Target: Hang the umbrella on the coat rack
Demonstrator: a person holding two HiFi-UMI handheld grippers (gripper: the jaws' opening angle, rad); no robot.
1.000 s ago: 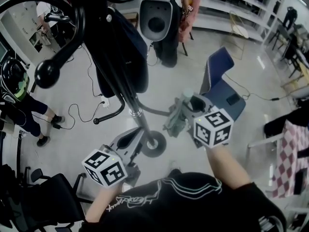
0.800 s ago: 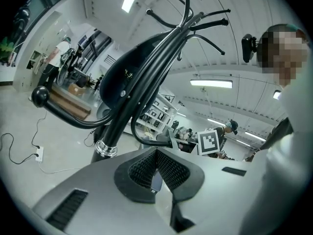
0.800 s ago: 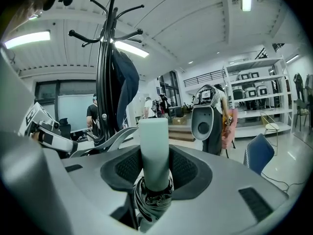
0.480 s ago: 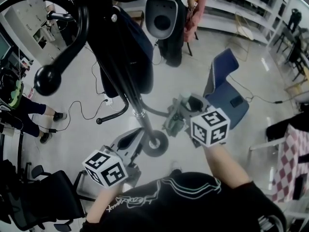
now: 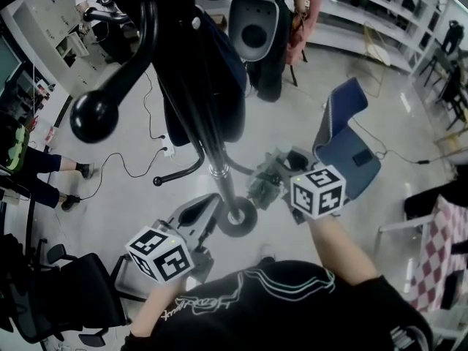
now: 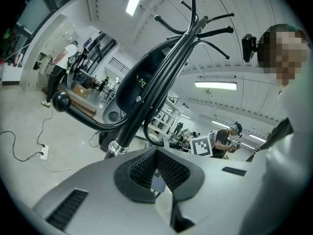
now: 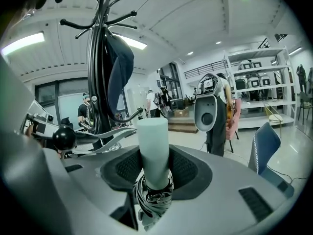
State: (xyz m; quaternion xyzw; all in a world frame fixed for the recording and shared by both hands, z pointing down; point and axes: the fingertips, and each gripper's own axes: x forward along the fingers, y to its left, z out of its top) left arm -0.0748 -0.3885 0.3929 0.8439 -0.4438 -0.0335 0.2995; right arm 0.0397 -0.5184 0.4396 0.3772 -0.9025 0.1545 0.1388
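A black coat rack (image 5: 212,134) rises toward my head, one ball-tipped hook (image 5: 95,115) at upper left; a dark blue bag (image 5: 223,86) hangs on it. My right gripper (image 5: 281,170) is shut on a folded umbrella (image 5: 265,183) just right of the pole. In the right gripper view the umbrella's pale green handle (image 7: 152,148) stands up between the pads of the right gripper (image 7: 155,173), with the coat rack (image 7: 98,67) to its left. My left gripper (image 5: 197,214) sits near the rack's base (image 5: 235,221). The left gripper (image 6: 156,168) has its jaws together, holding nothing.
A blue chair (image 5: 349,141) stands right of the umbrella. A white machine (image 5: 252,31) and a person are behind the rack. Cables (image 5: 131,168) trail over the floor at left, near another person's legs (image 5: 44,170). A black office chair (image 5: 66,298) is at lower left.
The rack's hooks and hanging bag loom larger and have slid rightward in the head view. Both grippers have barely shifted; the umbrella sits slightly nearer the pole.
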